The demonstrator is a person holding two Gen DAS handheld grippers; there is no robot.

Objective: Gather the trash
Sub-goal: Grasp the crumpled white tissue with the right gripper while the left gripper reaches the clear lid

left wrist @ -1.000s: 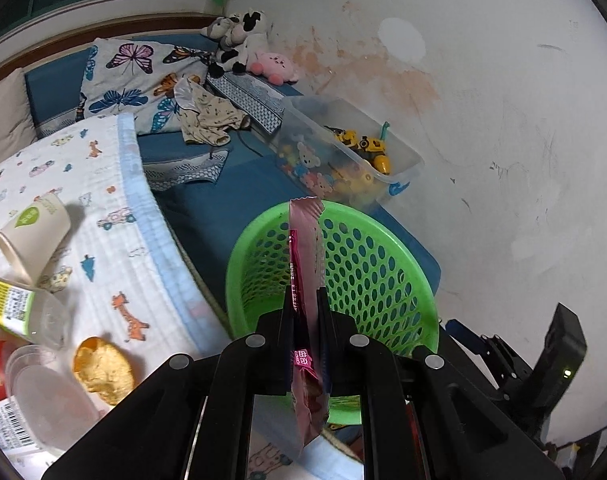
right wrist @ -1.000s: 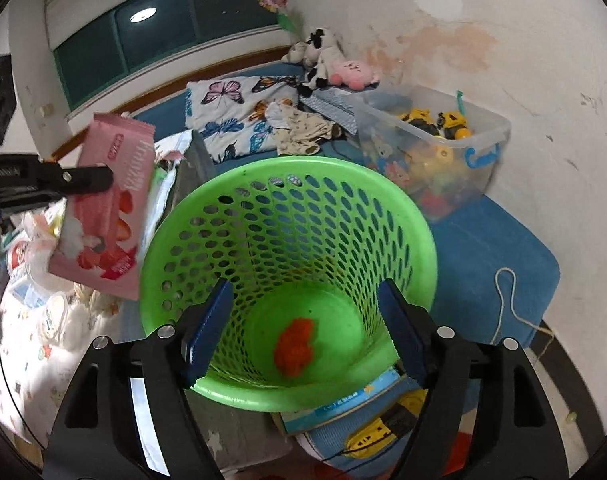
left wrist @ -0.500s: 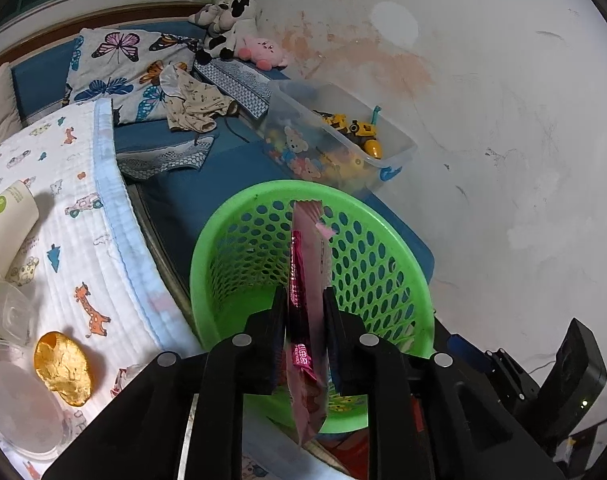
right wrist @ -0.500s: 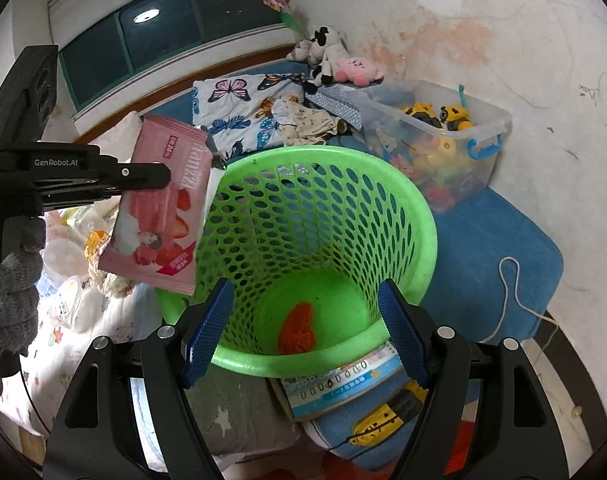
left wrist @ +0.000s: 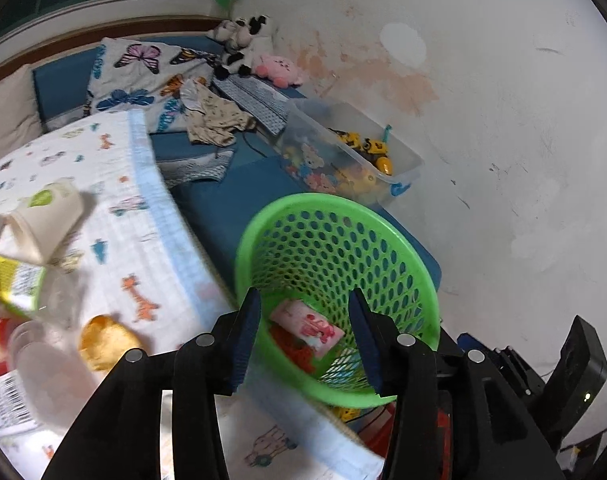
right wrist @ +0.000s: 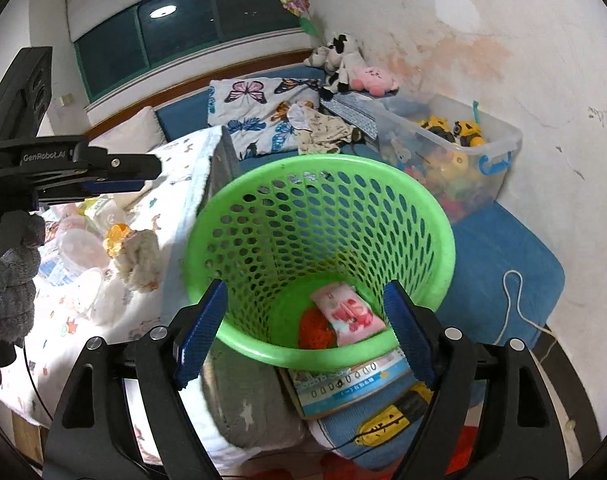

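The flat pink snack wrapper with red fruit pictures was pinched upright in the left gripper a moment ago, held over the round green plastic basket full of holes. Now it has dropped. It lies flat at the bottom of the basket, resting partly on a crumpled orange-red scrap that was already down there

The jaws of the left gripper are opening, and nothing is between them any more. The right gripper hangs over the near edge of the basket. Its jaws are opening wider too, and they hold nothing; the basket only shows in the gap between them

So one more bit of trash is in. There is more to pick up, though. On the bed, on the white blanket with little animal pictures, lie a tipped-over pale paper cup with a green mark, a yellow crinkly wrapper, a clear plastic lid and some other packets

I think the left gripper should go back to the blanket and take one of these next, maybe the yellow wrapper, since it is nearest the basket
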